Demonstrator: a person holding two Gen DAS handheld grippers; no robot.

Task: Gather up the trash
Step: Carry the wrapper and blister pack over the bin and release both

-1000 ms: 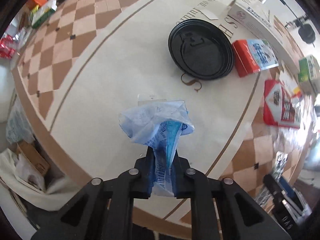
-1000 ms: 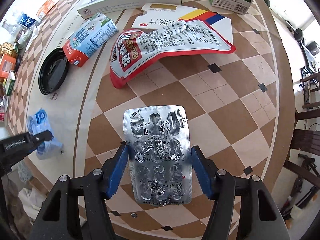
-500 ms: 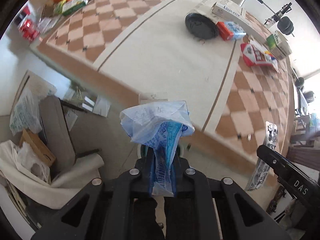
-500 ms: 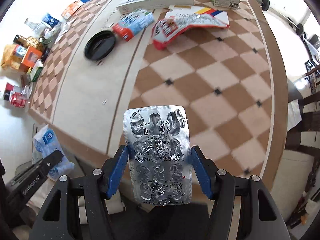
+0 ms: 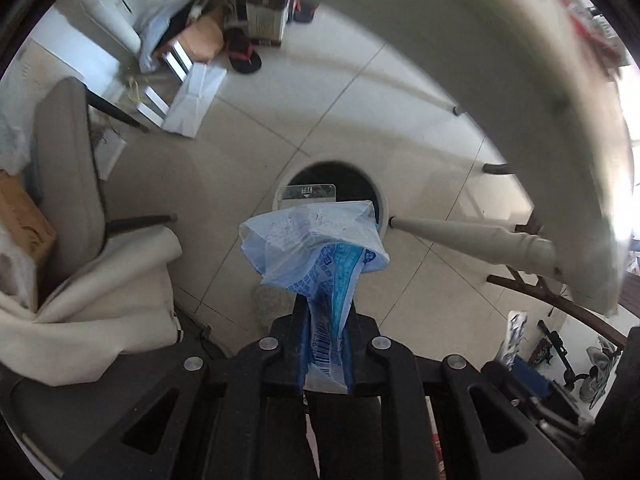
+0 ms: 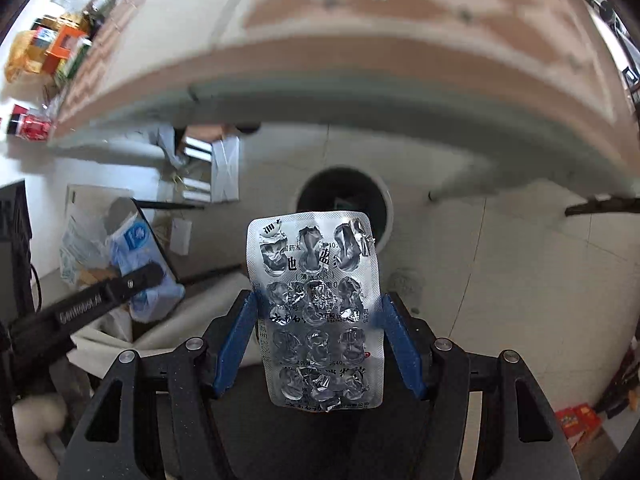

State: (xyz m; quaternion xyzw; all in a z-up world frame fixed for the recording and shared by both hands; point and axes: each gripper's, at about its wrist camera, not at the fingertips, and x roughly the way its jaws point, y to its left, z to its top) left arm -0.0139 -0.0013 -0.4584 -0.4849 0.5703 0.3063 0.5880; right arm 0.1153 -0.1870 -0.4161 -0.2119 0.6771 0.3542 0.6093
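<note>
At frame centre, round bin [image 5: 334, 184] waiting below; left gripper [image 5: 325, 344] pinching blue wrapper [image 5: 316, 248], right gripper [image 6: 318, 332] clamping blister pack [image 6: 316, 308]; neither dropped yet.

The floor [image 5: 280, 92] is pale glossy tile with thin grout lines, lit by daylight. Above it runs the table [image 6: 360, 56], its top a brown-and-cream diamond pattern with a thick pale edge; a turned cream table leg [image 5: 472, 236] slants down to the tiles. Left of the table stands a grey chair [image 5: 68, 176] on dark legs, with cream cloth [image 5: 104, 304] draped beside it. Beyond the chair, against the wall, lie white boxes [image 5: 192, 96], a cardboard box [image 5: 200, 38] and a black-and-red sandal [image 5: 244, 56].
</note>
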